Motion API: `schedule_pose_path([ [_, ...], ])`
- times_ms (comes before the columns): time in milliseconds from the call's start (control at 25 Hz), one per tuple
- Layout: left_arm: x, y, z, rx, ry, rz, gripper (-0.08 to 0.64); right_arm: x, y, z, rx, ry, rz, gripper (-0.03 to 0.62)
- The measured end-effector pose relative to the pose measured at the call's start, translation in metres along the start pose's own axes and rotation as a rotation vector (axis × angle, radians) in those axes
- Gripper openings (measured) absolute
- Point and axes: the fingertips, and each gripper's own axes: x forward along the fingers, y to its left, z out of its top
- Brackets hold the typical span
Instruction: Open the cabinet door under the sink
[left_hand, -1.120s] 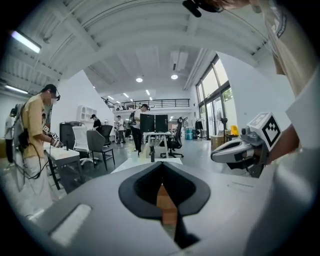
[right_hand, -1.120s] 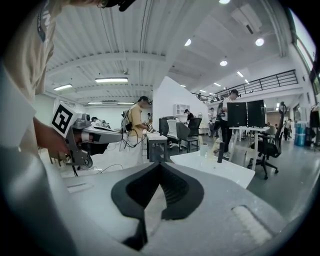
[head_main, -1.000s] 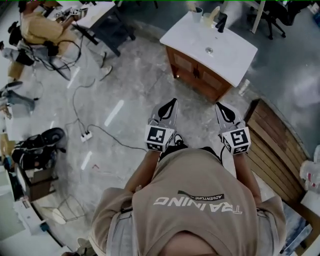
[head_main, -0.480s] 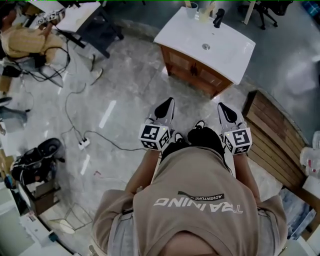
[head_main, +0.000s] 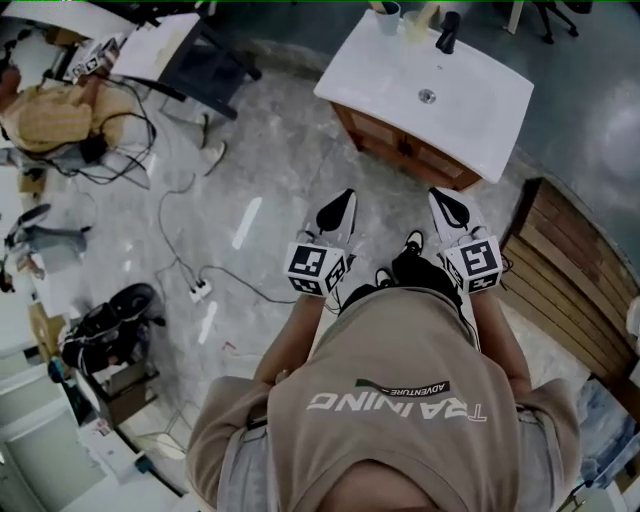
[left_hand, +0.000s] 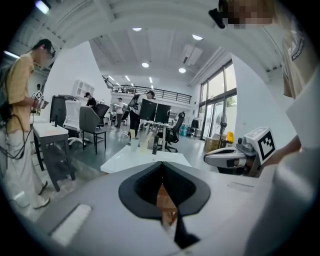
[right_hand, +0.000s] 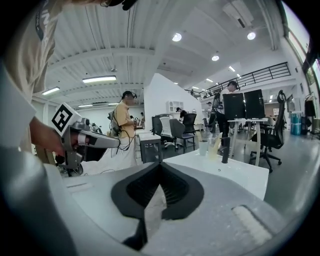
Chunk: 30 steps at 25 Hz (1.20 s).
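The sink cabinet (head_main: 405, 150) is brown wood with closed doors under a white sink top (head_main: 470, 100), ahead of me at the top of the head view. My left gripper (head_main: 345, 197) and right gripper (head_main: 440, 197) are held side by side over the floor, pointing at the cabinet and short of it. Both touch nothing. In the left gripper view the left gripper (left_hand: 161, 167) is shut, with the wooden front (left_hand: 165, 202) showing below its tips. In the right gripper view the right gripper (right_hand: 160, 166) is shut and empty, beside the sink top (right_hand: 225, 172).
A black faucet (head_main: 446, 32) and a cup (head_main: 389, 16) stand at the back of the sink top. A wooden slatted platform (head_main: 575, 290) lies to the right. Cables and a power strip (head_main: 200, 291) cross the floor at left, near a desk (head_main: 165, 45) and a black bag (head_main: 110, 320).
The person has stepped towards the sink cabinet, carrying both grippers forward together. The cabinet front now shows more from above. Both pairs of jaws stayed shut.
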Motion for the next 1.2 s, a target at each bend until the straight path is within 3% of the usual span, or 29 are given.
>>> schedule_pose_path([
  [160,0.040,0.005,0.012,0.048,0.022,-0.025,0.017,0.022,-0.029,0.007,0.004,-0.022,-0.007,0.002],
  [400,0.088,0.006,0.034,0.053,0.012,-0.074,0.017,0.039,-0.068,0.012,0.026,-0.018,-0.046,0.002],
  [720,0.102,0.032,0.018,-0.001,0.060,-0.116,0.017,0.049,-0.062,0.021,0.031,-0.011,-0.089,0.002],
  [880,0.116,0.048,0.019,-0.007,0.062,-0.179,0.017,0.055,-0.066,0.020,0.032,0.015,-0.173,0.002],
  [1200,0.120,0.079,0.019,0.103,0.113,-0.351,0.017,0.059,-0.039,0.033,0.138,-0.005,-0.360,0.002],
])
